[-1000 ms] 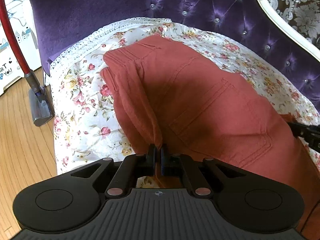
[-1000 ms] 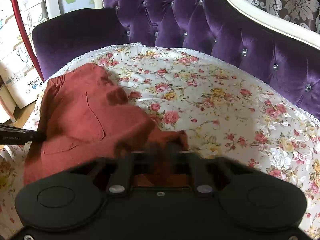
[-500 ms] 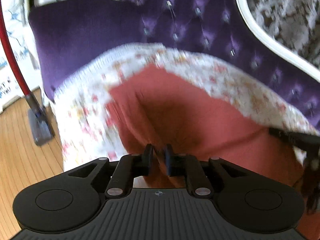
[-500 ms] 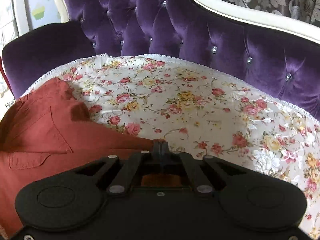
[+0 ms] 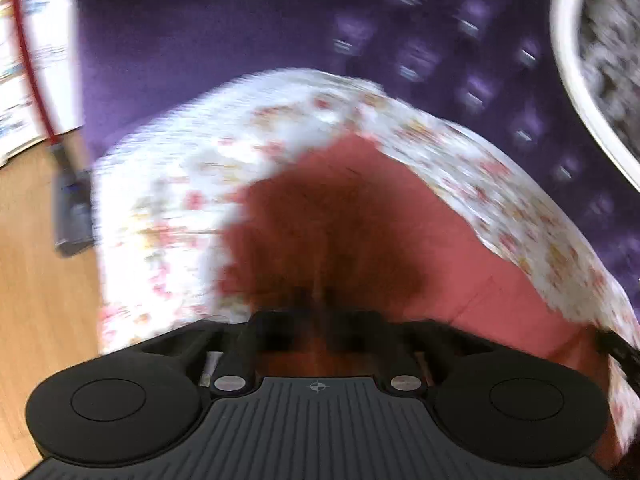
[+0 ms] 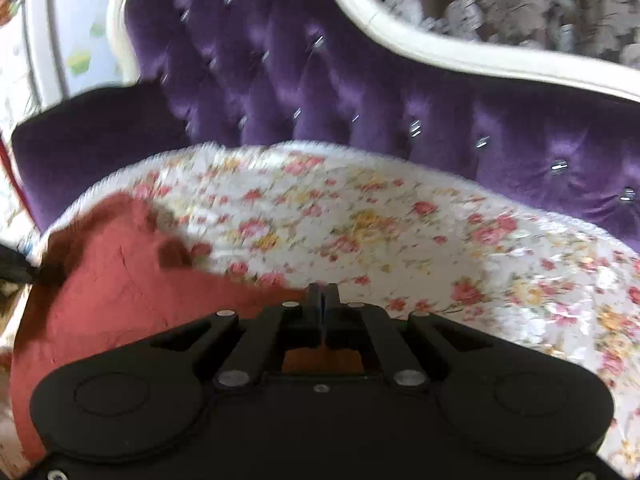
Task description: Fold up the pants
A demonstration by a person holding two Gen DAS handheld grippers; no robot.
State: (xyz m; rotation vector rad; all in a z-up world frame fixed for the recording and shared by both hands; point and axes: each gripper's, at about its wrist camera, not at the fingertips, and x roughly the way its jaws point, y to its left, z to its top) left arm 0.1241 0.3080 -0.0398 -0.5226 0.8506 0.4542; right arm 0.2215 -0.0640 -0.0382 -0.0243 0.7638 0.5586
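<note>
**Rust-red pants lying on a floral sofa cover, both grippers at the fabric**

The pants [image 5: 360, 216] are lying spread over the flowered cover [image 5: 168, 208] that is draping the seat of a purple tufted sofa [image 6: 320, 92]. In the left wrist view everything is blurring; the left gripper [image 5: 318, 300] is sitting right over the near edge of the red cloth, and its fingers are smearing into the dark fabric, so I cannot tell whether they are apart or pinching. In the right wrist view the right gripper [image 6: 321, 296] is showing its two fingers pressed together at the pants' [image 6: 112, 280] right-hand edge, with red cloth showing just behind them; whether cloth is caught between them is unclear. Wooden floor [image 5: 36, 280] is showing left of the sofa.
</note>
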